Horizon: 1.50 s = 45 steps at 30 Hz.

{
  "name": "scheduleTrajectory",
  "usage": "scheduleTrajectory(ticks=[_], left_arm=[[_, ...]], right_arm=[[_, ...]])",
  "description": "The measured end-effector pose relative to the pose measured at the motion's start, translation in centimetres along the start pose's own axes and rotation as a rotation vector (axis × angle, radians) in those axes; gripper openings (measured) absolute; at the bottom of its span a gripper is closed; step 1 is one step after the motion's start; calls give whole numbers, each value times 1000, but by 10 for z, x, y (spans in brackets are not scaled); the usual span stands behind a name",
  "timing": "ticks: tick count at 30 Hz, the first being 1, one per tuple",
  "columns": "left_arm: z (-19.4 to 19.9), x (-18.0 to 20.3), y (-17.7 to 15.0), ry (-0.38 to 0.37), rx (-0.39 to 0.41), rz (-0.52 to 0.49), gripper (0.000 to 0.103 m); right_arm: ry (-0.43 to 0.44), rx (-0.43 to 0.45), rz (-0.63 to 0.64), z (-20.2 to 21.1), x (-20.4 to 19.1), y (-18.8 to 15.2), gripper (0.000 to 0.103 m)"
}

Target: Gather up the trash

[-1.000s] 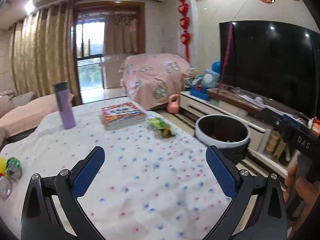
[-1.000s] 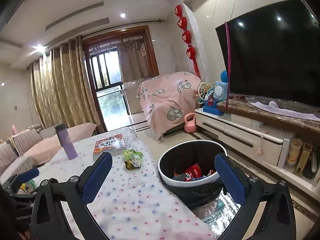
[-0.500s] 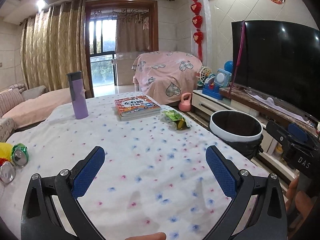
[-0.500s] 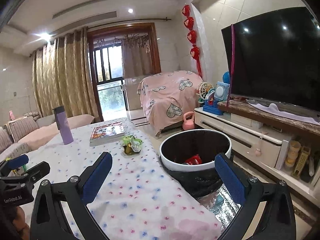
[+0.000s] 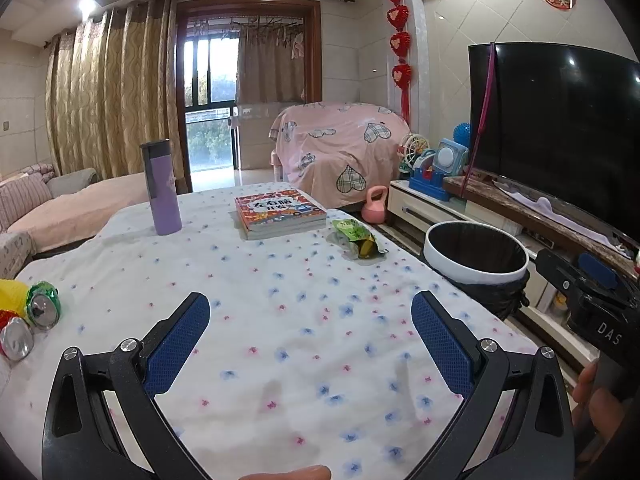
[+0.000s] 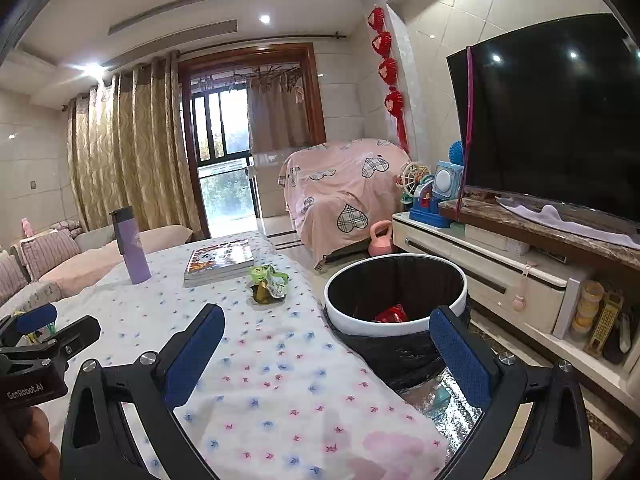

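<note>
**Over the table, both tools level out and spread wide**

Above the flower-print table [image 5: 280,320], the left tool [image 5: 310,322] hangs released, its blue pads far apart with nothing between them. A second ago its view was tilted and the bin sat close below the television; now the scene stands level, and the book [image 5: 280,210] and purple bottle [image 5: 161,188] sit more squarely ahead. The green snack wrapper [image 5: 357,236], the trash left in reach, lies on the cloth just right of the book, near the table's edge beside the bin [image 5: 476,276]. At the far left edge lie crushed cans [image 5: 40,310].

Beside the table, the right tool [image 6: 326,340] is likewise released and empty. Its view has pulled back and lowered: a second ago the bin's contents showed plainly between the pads, whereas now only a red scrap [image 6: 391,314] shows over the white rim [image 6: 394,262], and the wrapper [image 6: 267,282] sits further forward. The left tool's black body [image 6: 44,344] has risen into the lower left corner.
</note>
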<state>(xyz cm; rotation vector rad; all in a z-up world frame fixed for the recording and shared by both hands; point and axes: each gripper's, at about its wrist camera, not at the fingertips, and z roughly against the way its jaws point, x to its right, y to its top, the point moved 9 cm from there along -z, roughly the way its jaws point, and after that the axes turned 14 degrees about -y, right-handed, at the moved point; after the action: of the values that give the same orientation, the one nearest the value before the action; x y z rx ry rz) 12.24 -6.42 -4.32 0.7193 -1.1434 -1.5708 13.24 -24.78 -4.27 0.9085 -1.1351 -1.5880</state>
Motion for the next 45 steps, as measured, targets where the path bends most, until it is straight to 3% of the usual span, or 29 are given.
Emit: scheduleTrajectory(ticks=[45], left_arm=[[-1,-6,-2,-1,-4,15,103]], right_arm=[[19,1,6,3,-7,-3,103]])
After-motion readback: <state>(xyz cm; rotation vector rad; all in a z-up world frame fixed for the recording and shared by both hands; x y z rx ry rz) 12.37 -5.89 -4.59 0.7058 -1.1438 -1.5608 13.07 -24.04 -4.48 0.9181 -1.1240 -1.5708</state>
